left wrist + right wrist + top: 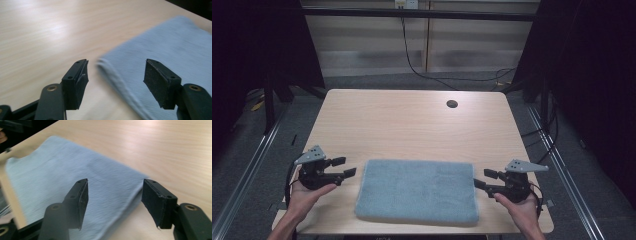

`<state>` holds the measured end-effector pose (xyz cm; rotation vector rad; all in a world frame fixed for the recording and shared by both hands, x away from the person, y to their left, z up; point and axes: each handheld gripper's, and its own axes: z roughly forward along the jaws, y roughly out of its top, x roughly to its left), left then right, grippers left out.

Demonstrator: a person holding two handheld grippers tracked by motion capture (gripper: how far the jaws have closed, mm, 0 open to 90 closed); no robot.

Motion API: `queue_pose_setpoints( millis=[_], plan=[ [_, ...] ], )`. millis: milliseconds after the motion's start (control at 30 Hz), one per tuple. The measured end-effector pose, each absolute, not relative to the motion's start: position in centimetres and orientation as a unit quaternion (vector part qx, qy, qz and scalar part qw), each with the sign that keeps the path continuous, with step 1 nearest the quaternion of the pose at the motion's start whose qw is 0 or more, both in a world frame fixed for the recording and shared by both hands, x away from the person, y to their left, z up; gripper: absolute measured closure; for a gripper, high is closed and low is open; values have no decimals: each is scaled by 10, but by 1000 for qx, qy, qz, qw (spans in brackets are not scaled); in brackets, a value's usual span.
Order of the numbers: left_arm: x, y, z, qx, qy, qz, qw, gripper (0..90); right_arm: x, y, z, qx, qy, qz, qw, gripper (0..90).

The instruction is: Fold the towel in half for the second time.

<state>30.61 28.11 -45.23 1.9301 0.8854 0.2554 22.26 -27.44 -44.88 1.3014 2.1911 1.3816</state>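
I see a folded, soft blue terry towel [417,190] lying flat on the pale woodgrain table [412,125]; left gripper [346,167] and right gripper [482,178] jaws stand spread, pinching nothing.

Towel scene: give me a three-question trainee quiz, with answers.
1. True or false: the towel lies folded flat on the table.
2. The left gripper is: A) shut on the towel B) open, beside the towel's left edge C) over the table's hole.
3. What do the right gripper's jaws hold?

Key:
1. True.
2. B.
3. Nothing; they stand open at the towel's right edge.
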Motion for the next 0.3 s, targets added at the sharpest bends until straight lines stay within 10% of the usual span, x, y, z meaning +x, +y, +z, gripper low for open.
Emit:
queue_pose_setpoints(
  millis=[300],
  plan=[
    [321, 300, -482, 761, 439, 101, 468, 261, 238, -307, -470, 501, 717, 461, 148, 284]
  ],
)
